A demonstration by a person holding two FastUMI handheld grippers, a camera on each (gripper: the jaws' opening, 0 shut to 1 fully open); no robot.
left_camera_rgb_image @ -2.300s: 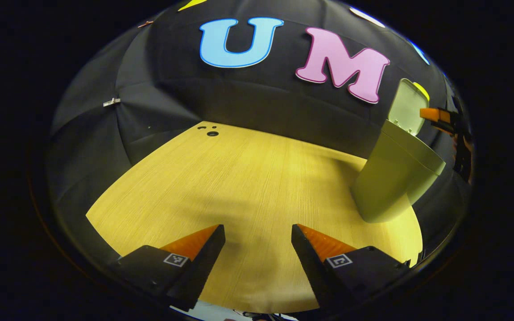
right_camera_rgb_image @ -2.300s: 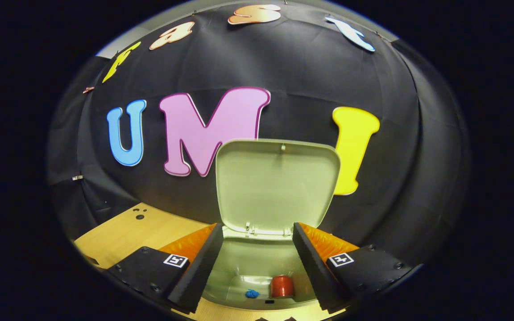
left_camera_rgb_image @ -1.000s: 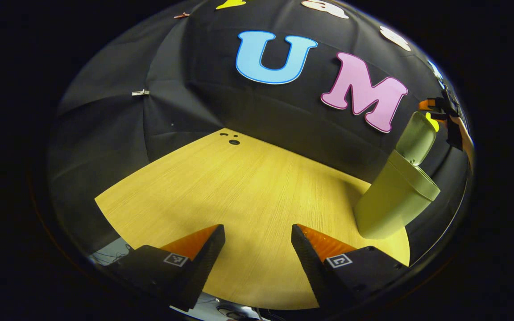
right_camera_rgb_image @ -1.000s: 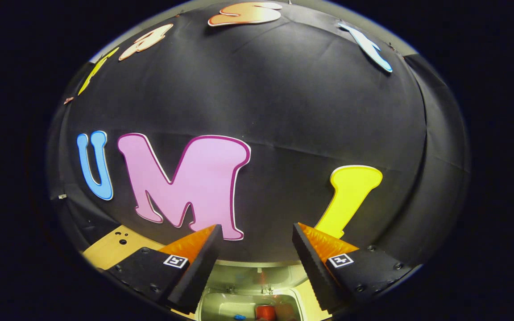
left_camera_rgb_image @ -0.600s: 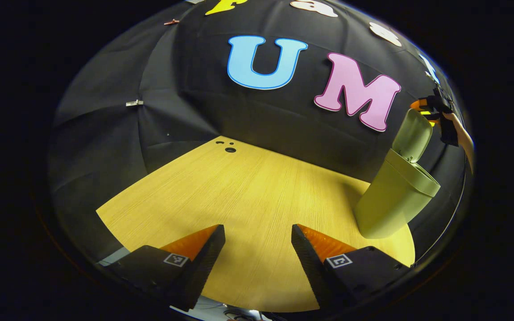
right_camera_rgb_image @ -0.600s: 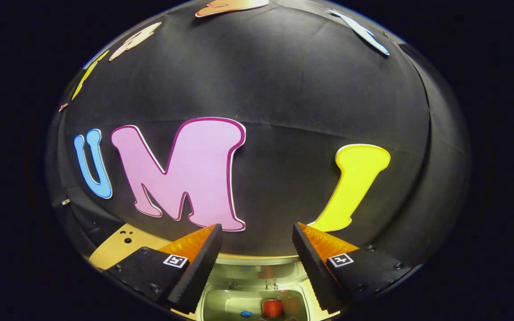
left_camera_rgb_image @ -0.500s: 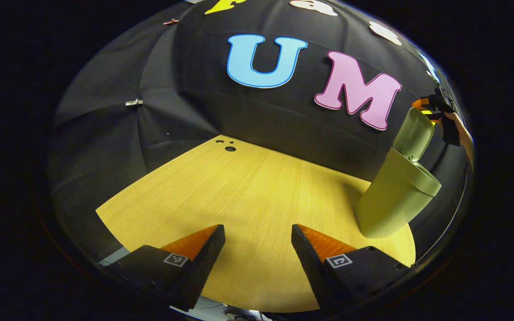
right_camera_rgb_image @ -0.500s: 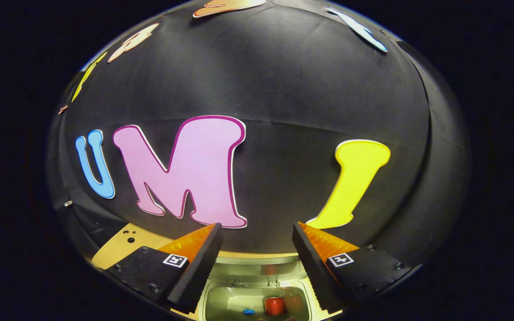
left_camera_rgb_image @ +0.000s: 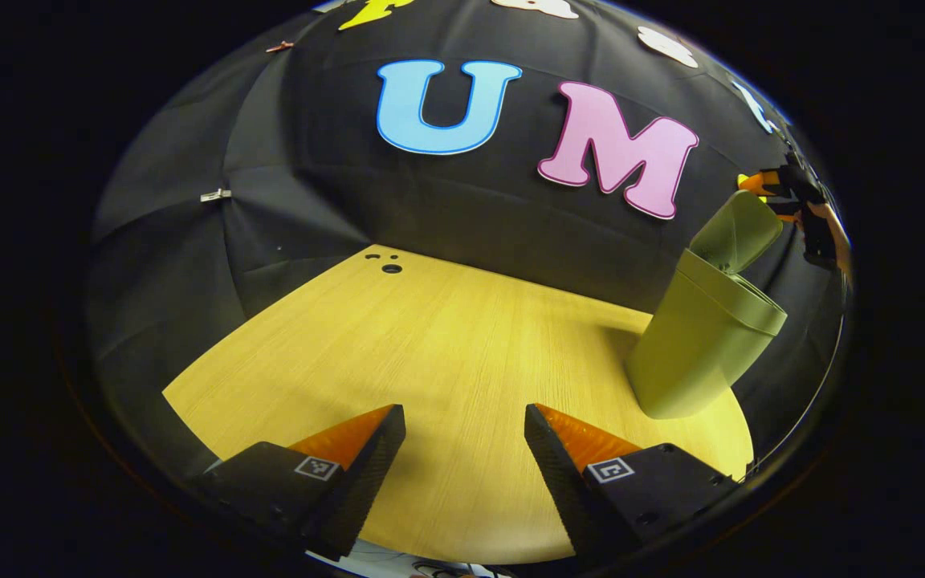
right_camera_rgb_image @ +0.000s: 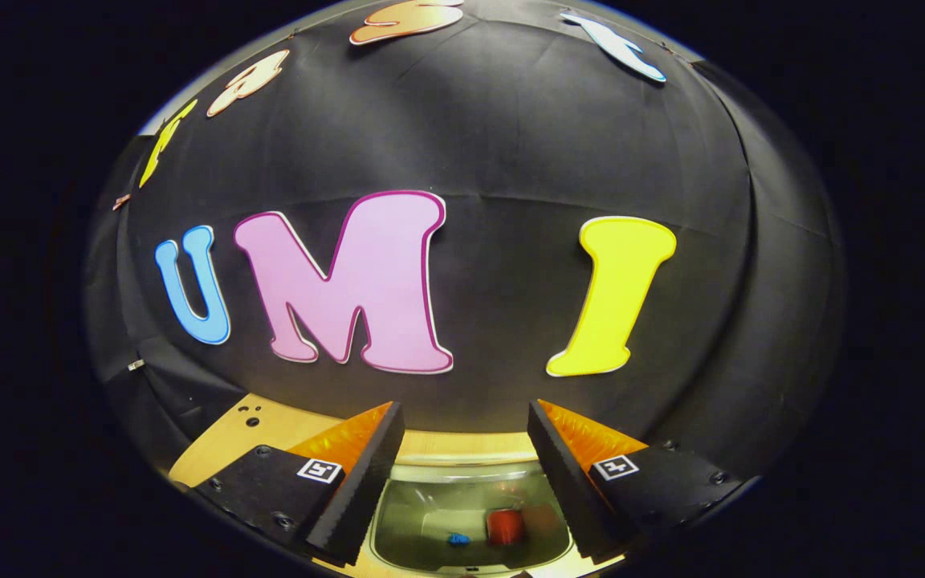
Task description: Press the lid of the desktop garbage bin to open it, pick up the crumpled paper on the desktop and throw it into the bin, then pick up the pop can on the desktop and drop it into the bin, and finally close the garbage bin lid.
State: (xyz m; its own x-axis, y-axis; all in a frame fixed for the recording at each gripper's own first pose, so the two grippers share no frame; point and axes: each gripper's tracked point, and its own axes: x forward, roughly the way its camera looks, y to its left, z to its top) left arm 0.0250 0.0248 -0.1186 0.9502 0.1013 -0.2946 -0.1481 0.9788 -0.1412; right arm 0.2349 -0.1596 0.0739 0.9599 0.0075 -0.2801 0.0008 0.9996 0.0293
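garbage bin [left_camera_rgb_image: 699, 341], pale green with its lid [left_camera_rgb_image: 735, 233] half tilted, stands whole on the table [left_camera_rgb_image: 430, 345] far right of the released left gripper [left_camera_rgb_image: 464, 449], while the right gripper view, between the released right gripper [right_camera_rgb_image: 464, 449] fingers, looks inside at one red pop can [right_camera_rgb_image: 503, 526] beside one blue crumpled paper [right_camera_rgb_image: 457, 539].

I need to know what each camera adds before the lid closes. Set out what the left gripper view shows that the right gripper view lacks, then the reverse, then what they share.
Left gripper view: the garbage bin from outside, its lid tilted partway up, the right gripper by the lid's top edge, and a wide stretch of table.
Right gripper view: the bin's inside, holding the red pop can and the blue crumpled paper.
Shared: the bin, the wooden table and the black cloth wall.
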